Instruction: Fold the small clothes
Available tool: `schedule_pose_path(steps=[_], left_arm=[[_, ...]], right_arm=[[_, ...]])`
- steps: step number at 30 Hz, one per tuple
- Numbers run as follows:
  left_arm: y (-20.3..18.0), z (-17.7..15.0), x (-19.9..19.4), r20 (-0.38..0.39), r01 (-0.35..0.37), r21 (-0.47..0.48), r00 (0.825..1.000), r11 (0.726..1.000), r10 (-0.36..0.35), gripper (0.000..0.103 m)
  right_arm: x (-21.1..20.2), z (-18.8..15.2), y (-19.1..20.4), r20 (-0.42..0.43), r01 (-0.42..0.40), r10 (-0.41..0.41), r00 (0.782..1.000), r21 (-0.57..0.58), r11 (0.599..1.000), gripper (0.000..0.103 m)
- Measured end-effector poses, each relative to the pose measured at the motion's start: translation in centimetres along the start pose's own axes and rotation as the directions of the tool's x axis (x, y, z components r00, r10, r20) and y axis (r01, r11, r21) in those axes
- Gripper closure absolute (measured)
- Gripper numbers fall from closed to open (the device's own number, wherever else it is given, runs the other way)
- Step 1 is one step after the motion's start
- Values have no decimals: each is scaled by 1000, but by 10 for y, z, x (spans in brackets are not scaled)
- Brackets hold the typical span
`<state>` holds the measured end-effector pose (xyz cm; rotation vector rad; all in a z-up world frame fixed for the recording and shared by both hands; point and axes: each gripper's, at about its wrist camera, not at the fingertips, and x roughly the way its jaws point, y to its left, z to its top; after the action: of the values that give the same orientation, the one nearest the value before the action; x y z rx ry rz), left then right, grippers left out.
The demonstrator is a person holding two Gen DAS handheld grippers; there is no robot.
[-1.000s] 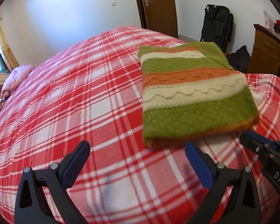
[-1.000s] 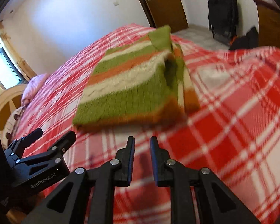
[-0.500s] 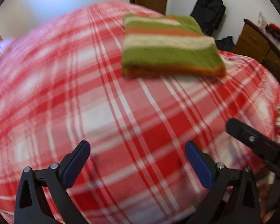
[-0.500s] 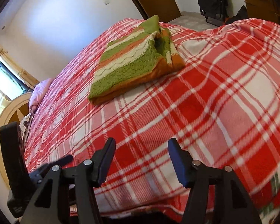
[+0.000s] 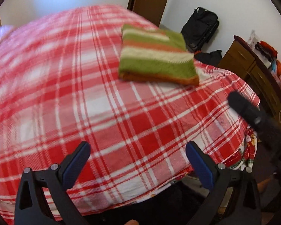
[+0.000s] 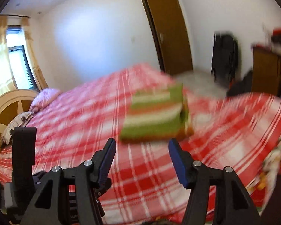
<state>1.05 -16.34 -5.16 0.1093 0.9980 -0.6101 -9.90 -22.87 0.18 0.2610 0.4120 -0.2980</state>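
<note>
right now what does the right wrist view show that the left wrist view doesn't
Only the right wrist view: a bright curtained window and round wooden headboard.
Only the left wrist view: the bed's near edge with a patterned cloth hanging below it.
Both: the folded green, cream and orange striped knit sweater on the red plaid bedspread, brown door, black bag.

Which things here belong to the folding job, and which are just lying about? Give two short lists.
Job: striped knit, folded on the plaid bedspread; left gripper and right gripper, both empty.

Lying about: black bag, wooden dresser, pink pillow.
</note>
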Motion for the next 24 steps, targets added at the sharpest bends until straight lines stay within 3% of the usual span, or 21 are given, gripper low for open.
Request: schedule_pose_path(steps=[3, 4, 7, 9, 11, 15, 17, 22, 24], left_arm=[[-11, 5, -29, 157, -99, 47, 983, 994, 91, 0], [-16, 7, -40, 212, -136, 59, 970, 989, 121, 0], [-21, 15, -67, 336, -176, 63, 930, 982, 145, 0], [-21, 24, -81, 393, -180, 58, 908, 982, 143, 0], [-28, 36, -93, 434, -202, 55, 887, 978, 159, 0], [-40, 54, -109, 474, -212, 69, 867, 975, 155, 0], [-44, 54, -121, 516, -211, 62, 844, 976, 149, 0], [-51, 41, -134, 608, -307, 22, 760, 951, 231, 0], [-53, 37, -135, 619, -322, 21, 748, 946, 241, 0]], right_arm=[[-31, 15, 2, 166, 59, -52, 985, -39, 997, 43], [-38, 18, 4, 202, 72, -62, 977, -44, 996, 43], [-56, 30, 2, 302, 100, -86, 949, -31, 995, 27], [-63, 38, 0, 338, 108, -92, 937, -28, 994, 27], [-66, 45, -1, 355, 114, -98, 930, -24, 993, 27], [-69, 53, -11, 393, 118, -115, 912, 18, 993, 27], [-73, 50, -14, 401, 122, -122, 908, 25, 992, 27], [-72, 47, -19, 409, 127, -135, 903, 48, 991, 27], [-73, 46, -18, 400, 113, -127, 908, 58, 992, 27]])
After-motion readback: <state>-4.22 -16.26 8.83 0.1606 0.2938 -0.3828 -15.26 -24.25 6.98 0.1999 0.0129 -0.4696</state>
